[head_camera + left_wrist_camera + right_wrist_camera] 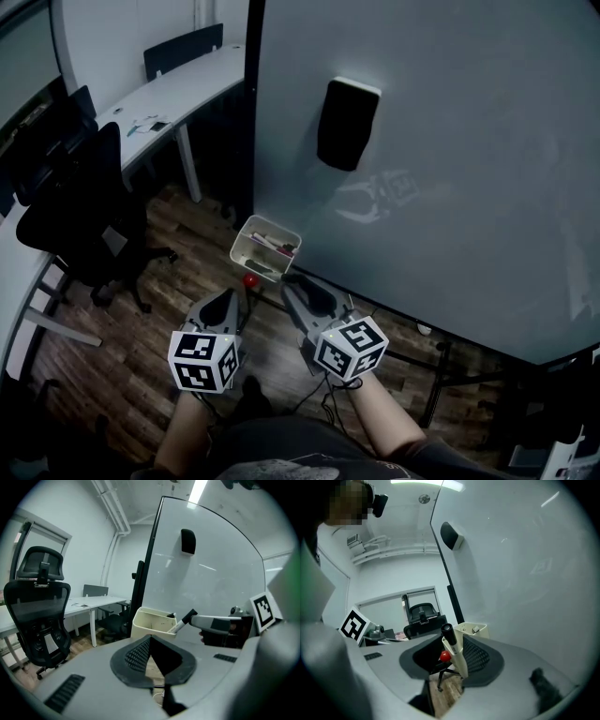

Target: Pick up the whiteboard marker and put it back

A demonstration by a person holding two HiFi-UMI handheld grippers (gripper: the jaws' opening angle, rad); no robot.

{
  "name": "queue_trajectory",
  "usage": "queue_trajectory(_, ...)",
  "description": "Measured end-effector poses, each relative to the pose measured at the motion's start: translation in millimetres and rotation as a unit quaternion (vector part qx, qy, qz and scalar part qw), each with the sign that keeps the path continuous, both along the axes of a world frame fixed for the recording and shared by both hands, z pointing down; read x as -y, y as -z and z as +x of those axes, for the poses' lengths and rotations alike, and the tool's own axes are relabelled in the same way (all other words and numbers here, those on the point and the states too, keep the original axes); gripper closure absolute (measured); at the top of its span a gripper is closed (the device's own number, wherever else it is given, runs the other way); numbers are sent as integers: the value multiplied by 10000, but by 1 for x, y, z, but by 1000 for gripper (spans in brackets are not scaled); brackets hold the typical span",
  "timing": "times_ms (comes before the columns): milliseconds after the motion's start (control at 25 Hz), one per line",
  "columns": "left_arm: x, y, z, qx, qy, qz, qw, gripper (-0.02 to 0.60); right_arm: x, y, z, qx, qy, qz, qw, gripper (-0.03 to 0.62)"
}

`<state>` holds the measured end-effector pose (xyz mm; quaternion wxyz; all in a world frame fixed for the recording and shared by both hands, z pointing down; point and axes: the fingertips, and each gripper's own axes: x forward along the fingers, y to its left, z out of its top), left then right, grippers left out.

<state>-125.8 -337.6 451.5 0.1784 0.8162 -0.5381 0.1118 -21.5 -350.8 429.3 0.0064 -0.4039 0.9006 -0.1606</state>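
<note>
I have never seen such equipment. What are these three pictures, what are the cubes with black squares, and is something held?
No robot is here: a person holds a tool in each hand, the left gripper and the right gripper. The marked cubes are parts of them. The head view comes from a camera on the person's head, looking down; the other two come from cameras on the grippers, looking along their fingers. Ahead stands a whiteboard with a black eraser on it and a white tray at its lower edge. The left fingers are together, with nothing between. The right fingers stand apart; a whiteboard marker leans against one of them.
</note>
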Motion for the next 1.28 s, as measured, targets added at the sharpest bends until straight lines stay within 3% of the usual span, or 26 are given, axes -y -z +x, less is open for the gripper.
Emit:
queue_trajectory(480, 12, 4, -3, 17, -88, 62, 9999, 569, 15, 8, -10, -563, -42, 508, 9971, 470)
queue_trajectory(600, 11, 5, -6, 40, -81, 76, 9999, 569, 16, 6, -12, -675, -92, 557, 9961, 495)
queue_trajectory(1280, 1, 11, -5, 44, -54, 166, 9998, 569, 9, 35, -7, -520, -188, 896, 9944, 505)
